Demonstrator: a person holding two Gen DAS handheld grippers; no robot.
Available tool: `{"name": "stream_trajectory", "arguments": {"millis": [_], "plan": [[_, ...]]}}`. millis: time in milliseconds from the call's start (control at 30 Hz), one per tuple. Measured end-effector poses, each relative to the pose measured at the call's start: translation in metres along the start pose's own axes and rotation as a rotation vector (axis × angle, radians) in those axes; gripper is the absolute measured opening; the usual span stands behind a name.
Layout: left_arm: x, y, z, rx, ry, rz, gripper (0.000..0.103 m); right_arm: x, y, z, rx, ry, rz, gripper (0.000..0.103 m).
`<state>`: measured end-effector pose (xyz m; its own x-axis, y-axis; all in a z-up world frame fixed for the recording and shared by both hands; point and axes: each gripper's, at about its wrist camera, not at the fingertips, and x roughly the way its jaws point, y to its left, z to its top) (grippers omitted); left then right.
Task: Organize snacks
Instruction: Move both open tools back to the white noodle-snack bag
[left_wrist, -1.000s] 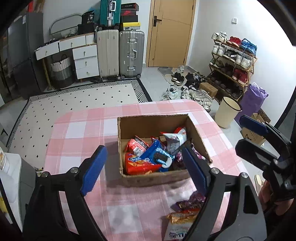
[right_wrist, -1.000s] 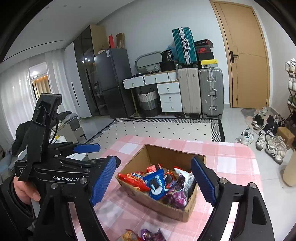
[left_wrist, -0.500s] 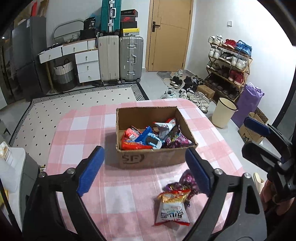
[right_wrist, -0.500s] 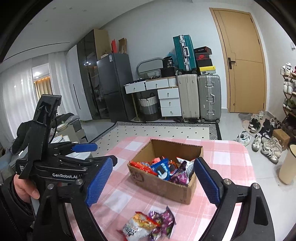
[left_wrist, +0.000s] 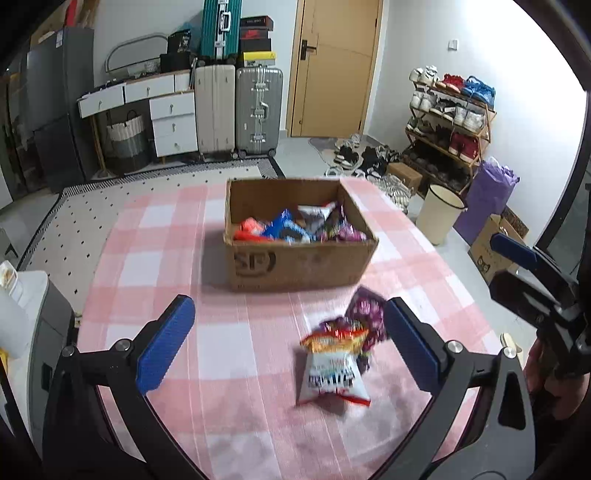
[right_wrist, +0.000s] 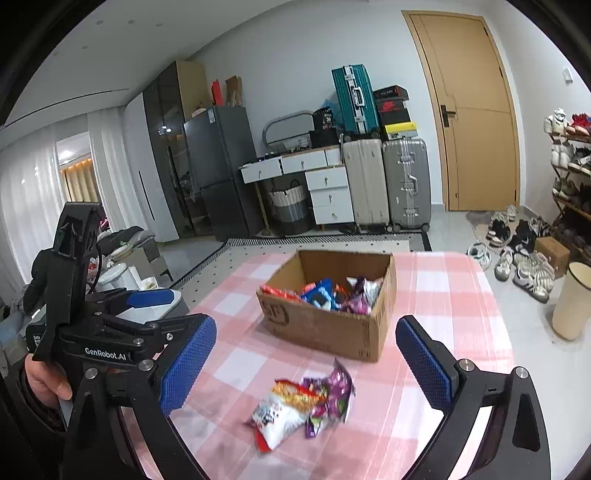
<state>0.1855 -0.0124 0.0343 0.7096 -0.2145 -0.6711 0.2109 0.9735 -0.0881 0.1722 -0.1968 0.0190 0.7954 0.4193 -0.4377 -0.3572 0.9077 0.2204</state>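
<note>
A brown cardboard box holding several snack packets stands mid-table on the pink checked cloth. In front of it lie a white-and-orange snack bag and a purple packet, touching each other. My left gripper is open and empty, above the table short of the loose packets. My right gripper is open and empty, also short of them; it shows at the right edge of the left wrist view.
Beyond the table are a patterned rug, suitcases, white drawers and a shoe rack. A cream bin and a purple bag stand by the table's right side. A white container stands left.
Both grippers have pulled back from over the box toward the near table edge. The box now looks farther away, and the two loose packets have come fully into view.
</note>
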Motion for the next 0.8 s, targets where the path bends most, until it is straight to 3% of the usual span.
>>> {"name": "stream_trajectory", "arguments": {"millis": [433, 800], "plan": [[0.055, -0.015, -0.056, -0.013, 0.144, -0.051, 0.102, -0.008, -0.022, -0.055, 0.087, 0.075, -0.019, 0.1], [0.125, -0.024, -0.077, -0.022, 0.256, -0.083, 0.102, 0.008, -0.046, -0.087, 0.149, 0.136, -0.034, 0.1]]}}
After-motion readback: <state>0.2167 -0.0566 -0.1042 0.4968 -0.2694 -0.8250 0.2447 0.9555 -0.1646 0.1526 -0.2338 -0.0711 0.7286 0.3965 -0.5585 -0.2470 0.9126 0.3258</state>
